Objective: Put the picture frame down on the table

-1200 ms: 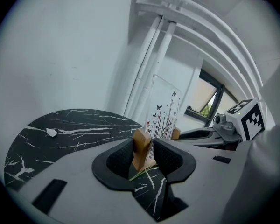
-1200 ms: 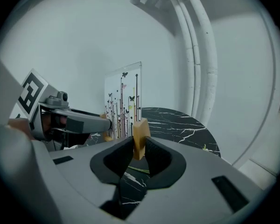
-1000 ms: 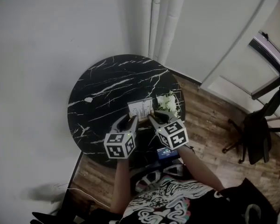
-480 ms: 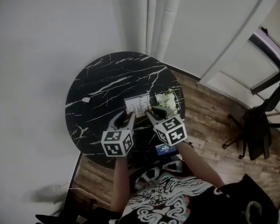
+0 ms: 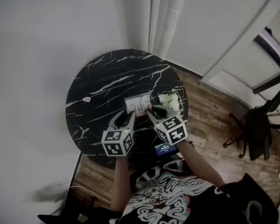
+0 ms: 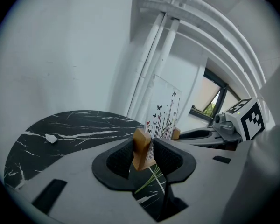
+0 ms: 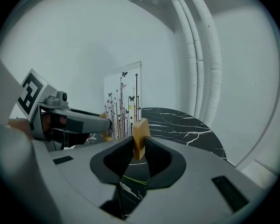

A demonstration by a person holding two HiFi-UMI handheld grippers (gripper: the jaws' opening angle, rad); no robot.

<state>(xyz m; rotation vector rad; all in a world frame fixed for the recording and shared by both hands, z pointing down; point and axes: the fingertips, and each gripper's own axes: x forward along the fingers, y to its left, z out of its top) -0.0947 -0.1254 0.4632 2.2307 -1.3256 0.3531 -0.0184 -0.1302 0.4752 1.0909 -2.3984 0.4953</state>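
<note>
My left tongs [image 6: 143,153] are clamped on one wooden foot [image 6: 140,142] of the picture frame [image 6: 163,110] and my right tongs [image 7: 139,148] pinch the other, holding the pane upright over the near side of the desk [image 5: 105,80]; I can't tell if it's touching down. Here's the risk: if one side lets go first or I land tilted, it could tip, skid on that glossy stone, or nudge the white flowers [image 5: 168,100] just beside it. The desk is round black marble in a white corner with pipes [image 5: 155,17], over a wood floor [image 5: 210,120].
</note>
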